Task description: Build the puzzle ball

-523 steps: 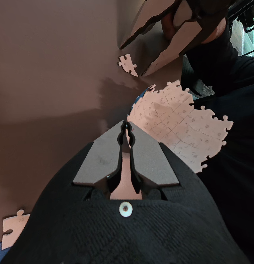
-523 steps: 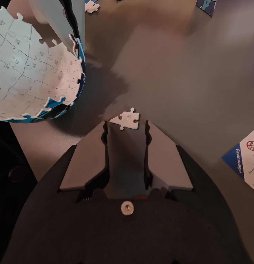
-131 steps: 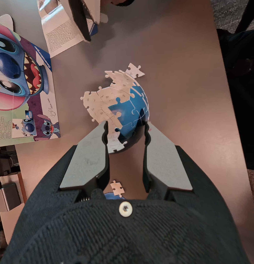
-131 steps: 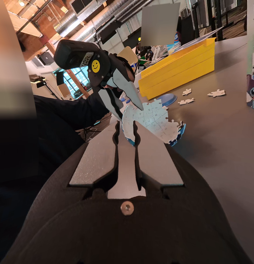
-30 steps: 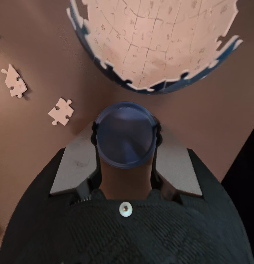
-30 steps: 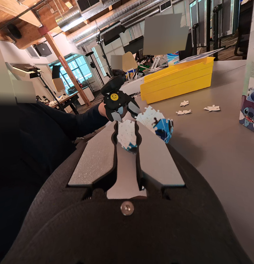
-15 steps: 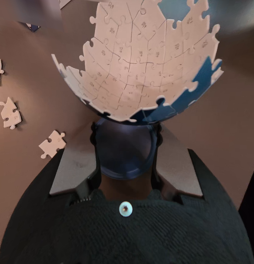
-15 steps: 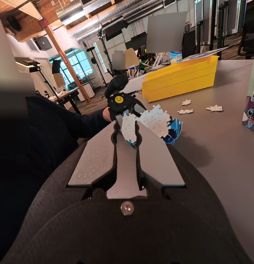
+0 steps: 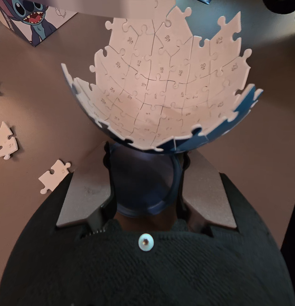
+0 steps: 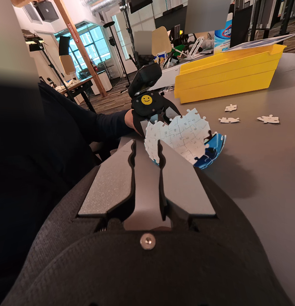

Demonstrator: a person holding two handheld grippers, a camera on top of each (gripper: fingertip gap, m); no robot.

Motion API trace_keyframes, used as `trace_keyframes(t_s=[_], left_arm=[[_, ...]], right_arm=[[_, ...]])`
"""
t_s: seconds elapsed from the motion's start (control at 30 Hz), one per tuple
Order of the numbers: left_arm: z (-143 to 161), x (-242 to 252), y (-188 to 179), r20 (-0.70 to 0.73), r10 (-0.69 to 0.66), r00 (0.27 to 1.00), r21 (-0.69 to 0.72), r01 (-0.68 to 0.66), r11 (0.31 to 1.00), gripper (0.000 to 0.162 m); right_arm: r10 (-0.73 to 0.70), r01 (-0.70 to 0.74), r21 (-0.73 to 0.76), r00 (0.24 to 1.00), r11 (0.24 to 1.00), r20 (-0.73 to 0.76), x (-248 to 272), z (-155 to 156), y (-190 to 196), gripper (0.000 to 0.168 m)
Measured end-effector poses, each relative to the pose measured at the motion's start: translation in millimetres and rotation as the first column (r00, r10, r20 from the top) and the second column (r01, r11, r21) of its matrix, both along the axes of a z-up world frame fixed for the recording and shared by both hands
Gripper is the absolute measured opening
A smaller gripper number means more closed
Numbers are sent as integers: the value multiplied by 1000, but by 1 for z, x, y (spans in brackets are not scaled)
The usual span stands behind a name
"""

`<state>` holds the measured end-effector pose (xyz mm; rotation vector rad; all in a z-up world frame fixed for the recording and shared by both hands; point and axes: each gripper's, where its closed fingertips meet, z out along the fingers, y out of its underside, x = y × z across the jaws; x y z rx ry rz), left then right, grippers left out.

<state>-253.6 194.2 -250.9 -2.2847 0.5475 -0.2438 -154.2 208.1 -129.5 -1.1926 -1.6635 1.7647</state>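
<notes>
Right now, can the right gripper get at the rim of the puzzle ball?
Probably yes. The right gripper is open, with its tips beside the near rim of the puzzle ball, nothing between. The left gripper holds the blue stand from the far side.

The right gripper (image 10: pixel 146 145) is seen with a narrow gap between its jaws, just short of the half-built puzzle ball (image 10: pixel 185 137) on the grey table (image 10: pixel 259 157), behind which the left gripper (image 10: pixel 158 125) is positioned; loose pieces (image 10: pixel 229 119) lie beyond, before a yellow bin (image 10: pixel 226 79).

Both wrist views close on puzzle ball (image 9: pixel 161 92)
</notes>
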Motion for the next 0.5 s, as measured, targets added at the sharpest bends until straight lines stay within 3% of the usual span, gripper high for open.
trace_keyframes(t_s=[0.23,0.5], left_arm=[[5,-9,-18,-17,-27,999,-53,26,998,87],[6,-46,-46,-62,28,998,-93,-34,995,86]], right_arm=[[3,-3,15,1000,1000,5,0,-2,-1,24],[33,-33,34,999,999,-16,1,1,-11,27]])
